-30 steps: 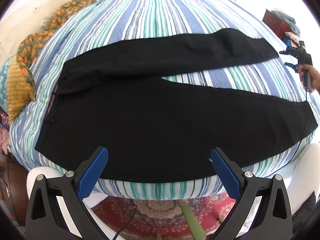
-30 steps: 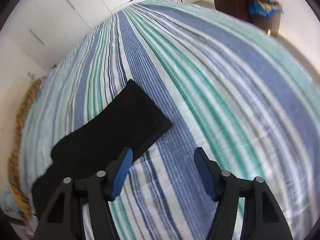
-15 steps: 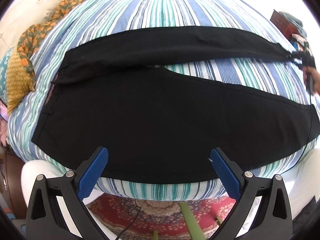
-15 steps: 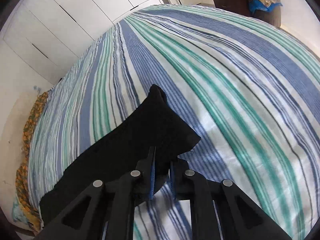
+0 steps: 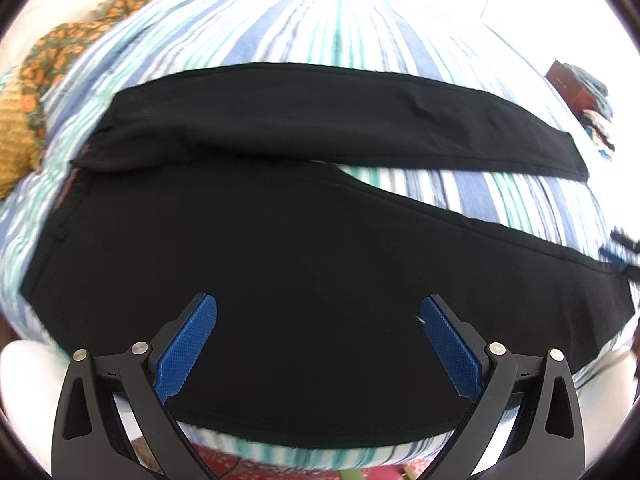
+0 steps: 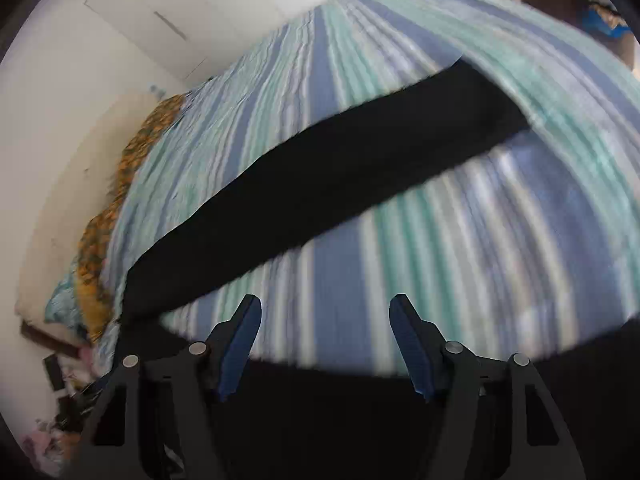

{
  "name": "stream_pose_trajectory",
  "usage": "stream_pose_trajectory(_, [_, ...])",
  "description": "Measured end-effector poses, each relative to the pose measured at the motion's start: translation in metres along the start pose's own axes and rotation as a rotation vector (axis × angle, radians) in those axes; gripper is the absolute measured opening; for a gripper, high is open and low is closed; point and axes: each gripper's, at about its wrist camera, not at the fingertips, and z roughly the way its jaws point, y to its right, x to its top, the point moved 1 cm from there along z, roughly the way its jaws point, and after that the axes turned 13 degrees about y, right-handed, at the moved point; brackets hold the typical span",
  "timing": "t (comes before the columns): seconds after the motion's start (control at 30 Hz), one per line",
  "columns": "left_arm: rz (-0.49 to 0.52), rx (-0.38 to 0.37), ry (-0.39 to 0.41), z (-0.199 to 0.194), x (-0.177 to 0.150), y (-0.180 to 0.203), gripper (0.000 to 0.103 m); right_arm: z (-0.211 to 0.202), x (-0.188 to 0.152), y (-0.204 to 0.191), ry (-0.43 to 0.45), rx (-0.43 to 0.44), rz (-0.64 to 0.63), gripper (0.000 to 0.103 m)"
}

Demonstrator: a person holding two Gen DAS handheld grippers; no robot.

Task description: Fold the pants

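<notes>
Left gripper (image 5: 316,334), right gripper (image 6: 325,338): black frames, blue textured jaws, silver screws.

Black pants (image 5: 304,248) on a striped bed (image 5: 328,28)

The bedsheet runs in blue, teal and white stripes; a mustard and orange floral cloth (image 5: 52,64) lies at its edge; both tools, left tool (image 5: 318,332) and right tool (image 6: 325,332), are black with blue pads.

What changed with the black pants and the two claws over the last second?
The right claw pinched the far leg's cuff, drew that leg out straight, then let go; its jaws are opening with nothing between them, and it has swung toward the near leg. The left claw sank slightly closer to the pants. It stayed open and empty; the pants stayed flat on the bed.
</notes>
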Motion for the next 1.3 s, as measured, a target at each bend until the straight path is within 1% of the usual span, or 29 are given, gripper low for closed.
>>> stream_pose_trajectory(0.03, [0.017,-0.016,-0.007,0.009,-0.004,0.008,0.102,0.003,-0.027,-0.014,-0.063,0.045,0.012,0.068])
stream_pose_trajectory(0.07, [0.043,-0.016,-0.025,0.019,-0.009,0.014,0.102,0.008,-0.052,-0.025,-0.122,0.072,0.017,0.068])
stream_pose_trajectory(0.1, [0.071,-0.007,-0.049,0.028,-0.015,0.019,0.102,0.013,-0.074,-0.030,-0.173,0.079,0.020,0.068])
stream_pose_trajectory(0.13, [0.111,0.021,-0.087,0.039,-0.022,0.023,0.102,0.020,-0.092,-0.033,-0.211,0.058,0.015,0.068])
stream_pose_trajectory(0.17, [0.150,0.059,-0.126,0.049,-0.030,0.024,0.103,0.021,-0.102,-0.030,-0.220,0.025,0.004,0.065])
stream_pose_trajectory(0.2, [0.164,0.061,-0.123,0.050,-0.033,0.024,0.103,0.016,-0.105,-0.024,-0.204,0.005,0.003,0.056])
stream_pose_trajectory(0.23, [0.162,0.047,-0.096,0.045,-0.035,0.021,0.103,0.011,-0.101,-0.014,-0.186,-0.025,0.018,0.054])
stream_pose_trajectory(0.3, [0.156,0.056,-0.094,0.039,-0.036,0.014,0.103,-0.003,-0.083,0.019,-0.140,-0.130,0.106,0.055])
stream_pose_trajectory(0.37, [0.150,0.070,-0.094,0.035,-0.036,0.006,0.103,-0.023,-0.070,0.054,-0.094,-0.215,0.192,0.055])
stream_pose_trajectory(0.43, [0.144,0.093,-0.100,0.033,-0.035,-0.002,0.103,-0.040,-0.062,0.081,-0.058,-0.307,0.221,0.055])
stream_pose_trajectory(0.47, [0.141,0.103,-0.104,0.031,-0.034,-0.005,0.103,-0.045,-0.061,0.089,-0.041,-0.319,0.247,0.055])
stream_pose_trajectory(0.53, [0.140,0.135,-0.111,0.028,-0.030,-0.009,0.103,-0.047,-0.061,0.094,-0.023,-0.306,0.300,0.055])
stream_pose_trajectory(0.57, [0.143,0.151,-0.112,0.028,-0.030,-0.010,0.103,-0.045,-0.060,0.091,-0.016,-0.322,0.287,0.055])
stream_pose_trajectory(0.6, [0.146,0.166,-0.111,0.027,-0.028,-0.011,0.103,-0.041,-0.059,0.084,-0.007,-0.346,0.258,0.057])
stream_pose_trajectory(0.63, [0.151,0.184,-0.110,0.025,-0.026,-0.012,0.102,-0.040,-0.059,0.077,0.004,-0.365,0.229,0.063])
stream_pose_trajectory(0.7, [0.163,0.215,-0.102,0.022,-0.022,-0.014,0.102,-0.037,-0.059,0.060,0.025,-0.383,0.188,0.069])
stream_pose_trajectory(0.8, [0.186,0.259,-0.075,0.016,-0.020,-0.016,0.102,-0.040,-0.060,0.045,0.039,-0.348,0.141,0.069])
stream_pose_trajectory(0.87, [0.192,0.271,-0.058,0.013,-0.019,-0.018,0.102,-0.034,-0.061,0.025,0.038,-0.318,0.077,0.069])
stream_pose_trajectory(0.97, [0.184,0.270,-0.039,0.012,-0.009,-0.025,0.102,-0.003,-0.064,-0.024,-0.004,-0.265,-0.063,0.069])
stream_pose_trajectory(1.07, [0.170,0.275,-0.007,0.017,0.012,-0.048,0.102,0.037,-0.068,-0.075,-0.068,-0.187,-0.195,0.069])
stream_pose_trajectory(1.17, [0.092,0.315,0.071,0.026,0.047,-0.086,0.102,0.085,-0.064,-0.133,-0.095,-0.087,-0.328,0.069])
stream_pose_trajectory(1.23, [0.017,0.343,0.099,0.040,0.070,-0.120,0.102,0.118,-0.060,-0.176,-0.107,-0.032,-0.434,0.069])
stream_pose_trajectory(1.3, [-0.053,0.390,0.124,0.056,0.083,-0.149,0.102,0.153,-0.054,-0.215,-0.116,0.049,-0.491,0.069])
